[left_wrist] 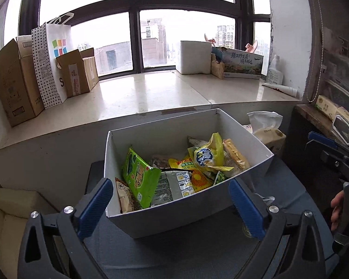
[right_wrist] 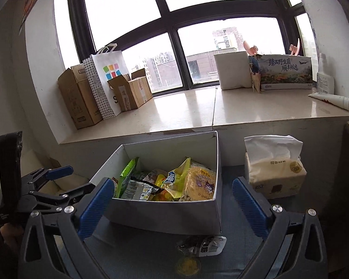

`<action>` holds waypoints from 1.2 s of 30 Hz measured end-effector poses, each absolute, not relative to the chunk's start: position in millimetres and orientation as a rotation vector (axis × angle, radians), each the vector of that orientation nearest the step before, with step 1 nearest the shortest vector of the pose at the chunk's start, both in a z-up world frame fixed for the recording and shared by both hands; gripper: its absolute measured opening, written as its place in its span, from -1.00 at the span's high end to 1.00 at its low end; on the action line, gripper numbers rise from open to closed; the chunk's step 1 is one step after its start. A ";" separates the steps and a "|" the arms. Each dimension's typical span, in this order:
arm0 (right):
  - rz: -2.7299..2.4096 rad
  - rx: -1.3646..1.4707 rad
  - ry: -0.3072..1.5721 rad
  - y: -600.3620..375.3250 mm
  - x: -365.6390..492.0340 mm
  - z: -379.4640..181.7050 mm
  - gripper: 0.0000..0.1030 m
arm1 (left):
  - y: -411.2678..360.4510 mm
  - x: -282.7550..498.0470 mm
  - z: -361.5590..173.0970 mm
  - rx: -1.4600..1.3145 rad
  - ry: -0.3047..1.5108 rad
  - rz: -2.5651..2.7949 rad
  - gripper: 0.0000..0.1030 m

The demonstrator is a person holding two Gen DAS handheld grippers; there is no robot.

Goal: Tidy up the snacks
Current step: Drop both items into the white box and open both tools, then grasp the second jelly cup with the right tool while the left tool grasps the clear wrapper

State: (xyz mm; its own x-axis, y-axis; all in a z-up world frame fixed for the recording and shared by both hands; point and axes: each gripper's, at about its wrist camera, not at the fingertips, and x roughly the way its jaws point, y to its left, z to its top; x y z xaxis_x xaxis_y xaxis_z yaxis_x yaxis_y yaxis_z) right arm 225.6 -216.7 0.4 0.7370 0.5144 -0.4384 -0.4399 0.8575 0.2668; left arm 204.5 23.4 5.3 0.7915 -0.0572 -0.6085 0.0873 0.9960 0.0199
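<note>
A white open box [left_wrist: 246,137] [right_wrist: 169,218] sits on a dark grey-blue surface and holds several snack packets: a green packet [left_wrist: 140,176], a yellow packet [left_wrist: 207,157] and a round rice-cake pack [right_wrist: 199,182]. A small dark-and-white snack packet [right_wrist: 203,245] lies on the surface in front of the box, with a small yellow round item [right_wrist: 188,266] beside it. My left gripper [left_wrist: 172,207] is open and empty just before the box. My right gripper [right_wrist: 174,204] is open and empty, above the loose packet.
A tissue pack [right_wrist: 275,176] stands right of the box. Behind is a pale window sill [left_wrist: 151,95] with cardboard boxes [left_wrist: 14,83], a dotted paper bag [left_wrist: 50,62], a white box [left_wrist: 194,57] and a printed carton [left_wrist: 242,64]. A cream seat [left_wrist: 9,216] is at left.
</note>
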 end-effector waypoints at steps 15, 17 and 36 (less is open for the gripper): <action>0.520 0.087 0.747 -227.3 155.2 -105.7 -1.00 | -12.7 82.8 -52.0 -0.076 0.748 -0.150 -0.99; 0.516 0.054 0.777 -218.1 162.8 -116.0 -1.00 | -13.4 81.2 -56.6 -0.076 0.762 -0.154 -0.99; 0.486 -0.121 0.900 -176.3 225.8 -156.8 0.23 | -5.0 87.9 -80.3 -0.114 0.830 -0.146 -0.99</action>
